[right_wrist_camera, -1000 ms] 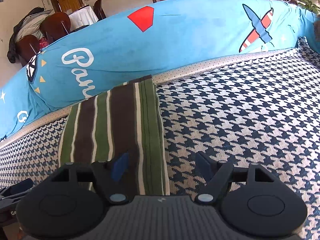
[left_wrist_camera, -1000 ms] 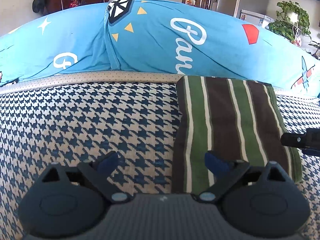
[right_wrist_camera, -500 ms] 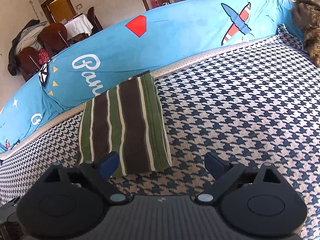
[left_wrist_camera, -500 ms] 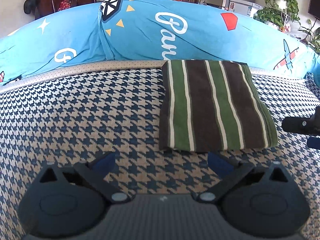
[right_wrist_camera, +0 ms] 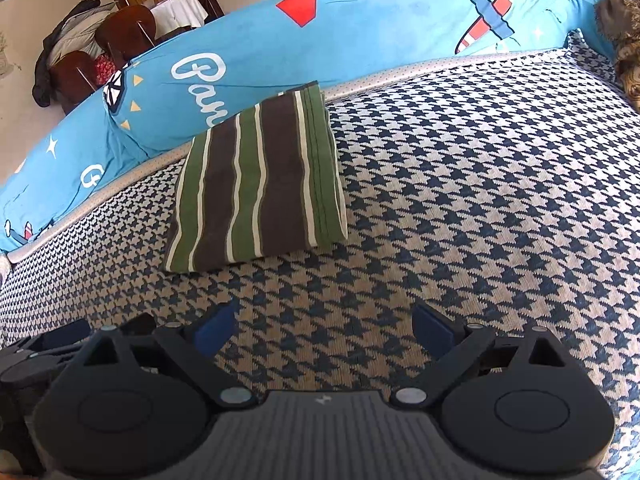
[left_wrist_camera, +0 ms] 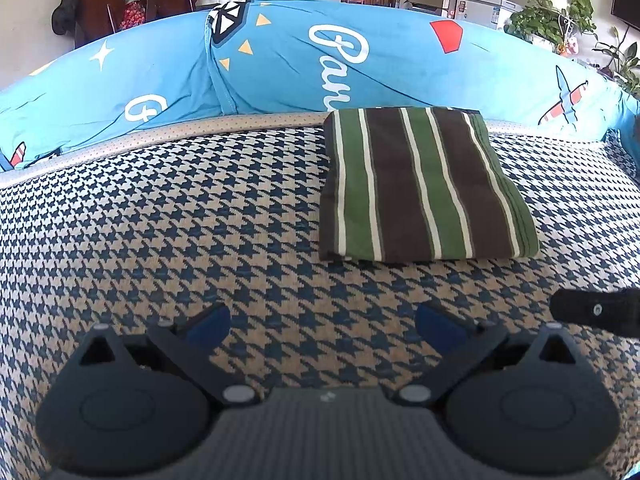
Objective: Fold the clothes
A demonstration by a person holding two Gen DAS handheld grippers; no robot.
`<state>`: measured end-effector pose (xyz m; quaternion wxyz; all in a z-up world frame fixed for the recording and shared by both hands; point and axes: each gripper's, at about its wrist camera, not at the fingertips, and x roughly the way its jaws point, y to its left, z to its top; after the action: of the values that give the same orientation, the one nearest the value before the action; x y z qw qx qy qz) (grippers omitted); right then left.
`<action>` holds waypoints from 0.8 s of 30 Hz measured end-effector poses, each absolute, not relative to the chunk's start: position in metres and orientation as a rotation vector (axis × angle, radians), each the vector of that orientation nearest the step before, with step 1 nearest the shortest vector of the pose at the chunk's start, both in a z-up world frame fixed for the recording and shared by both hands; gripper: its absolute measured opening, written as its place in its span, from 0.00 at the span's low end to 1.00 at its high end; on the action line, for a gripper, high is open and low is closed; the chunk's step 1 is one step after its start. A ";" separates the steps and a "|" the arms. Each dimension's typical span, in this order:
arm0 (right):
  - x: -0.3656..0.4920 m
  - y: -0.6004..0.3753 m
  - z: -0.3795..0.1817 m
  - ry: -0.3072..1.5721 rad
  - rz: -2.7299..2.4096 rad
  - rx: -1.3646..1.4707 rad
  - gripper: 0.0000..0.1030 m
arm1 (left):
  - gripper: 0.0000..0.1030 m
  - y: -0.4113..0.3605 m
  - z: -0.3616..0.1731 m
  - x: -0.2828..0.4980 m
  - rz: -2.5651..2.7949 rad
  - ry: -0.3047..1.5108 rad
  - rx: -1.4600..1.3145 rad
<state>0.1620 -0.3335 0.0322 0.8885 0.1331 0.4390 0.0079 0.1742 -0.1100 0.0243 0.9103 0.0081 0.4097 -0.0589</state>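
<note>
Folded striped garment [left_wrist_camera: 424, 184] lies flat on the houndstooth sofa seat [left_wrist_camera: 180, 220]; neither tool holds it.

Left tool [left_wrist_camera: 322, 326]: jaws spread wide, only seat fabric between them; the garment sits ahead and to its right, well clear of the fingertips. Right tool [right_wrist_camera: 324, 326]: jaws spread, nothing gripped; the garment sits ahead and to its left. The garment's far edge reaches the blue printed cushion [right_wrist_camera: 360, 32], apparently touching it, though the fisheye view leaves this uncertain. The two tools stand side by side.
</note>
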 end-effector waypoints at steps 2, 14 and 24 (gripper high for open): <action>0.160 -0.330 0.031 0.916 0.019 0.259 0.94 | 1.00 -0.109 0.026 0.173 -0.120 0.846 0.015; 0.170 -0.332 0.026 0.923 -0.038 0.278 0.94 | 1.00 -0.121 0.024 0.174 -0.151 0.874 0.024; 0.173 -0.334 0.025 0.925 -0.035 0.287 0.94 | 1.00 -0.130 0.017 0.173 -0.164 0.900 0.043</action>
<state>0.1730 -0.3338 0.0252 0.8849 0.1377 0.4445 -0.0169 0.1733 -0.1301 0.0168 0.8970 0.0209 0.4343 -0.0792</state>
